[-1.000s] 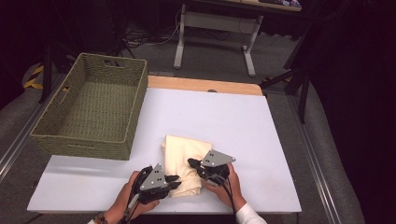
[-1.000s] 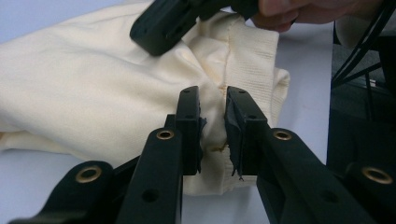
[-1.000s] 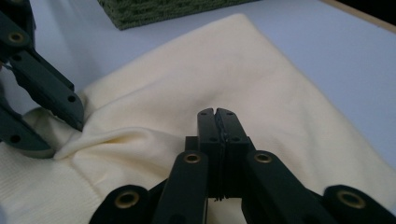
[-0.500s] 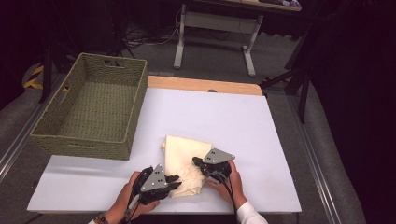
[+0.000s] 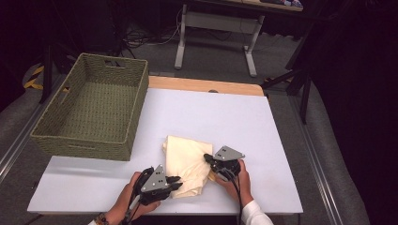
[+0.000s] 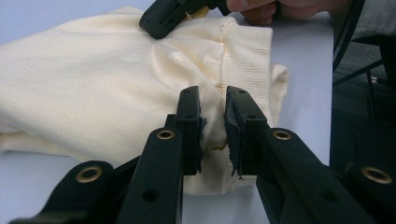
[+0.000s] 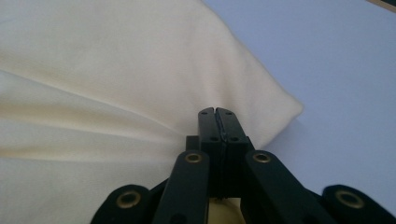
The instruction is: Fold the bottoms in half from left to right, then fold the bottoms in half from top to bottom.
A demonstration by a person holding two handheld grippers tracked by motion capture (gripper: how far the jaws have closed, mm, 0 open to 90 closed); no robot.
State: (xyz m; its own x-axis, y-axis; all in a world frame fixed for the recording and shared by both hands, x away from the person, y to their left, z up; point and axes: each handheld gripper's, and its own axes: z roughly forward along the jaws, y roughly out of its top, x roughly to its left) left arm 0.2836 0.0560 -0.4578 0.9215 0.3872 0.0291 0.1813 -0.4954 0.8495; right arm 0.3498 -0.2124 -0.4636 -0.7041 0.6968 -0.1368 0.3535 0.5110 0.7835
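A cream folded garment point(image 5: 185, 159) lies on the white table point(image 5: 211, 112) near its front edge. My left gripper point(image 5: 177, 182) is at the garment's near left corner. In the left gripper view its jaws point(image 6: 212, 105) are shut on a bunched fold of the cream fabric point(image 6: 93, 88) beside a ribbed hem. My right gripper point(image 5: 207, 157) rests on the garment's right side. Its jaws point(image 7: 217, 115) are pressed together at the cloth point(image 7: 116, 60), and creases run in toward them. The left gripper view also shows the right gripper's tip point(image 6: 161, 21) lying on the fabric.
A green woven basket point(image 5: 84, 143) stands at the left of the table, open and with nothing visible inside. The table's near edge lies just behind both hands. A wooden strip point(image 5: 206, 86) runs along the far edge, with metal desk legs on the floor beyond.
My right gripper has shifted slightly to the right and lower along the garment's edge. The left gripper has stayed in place on its fold.
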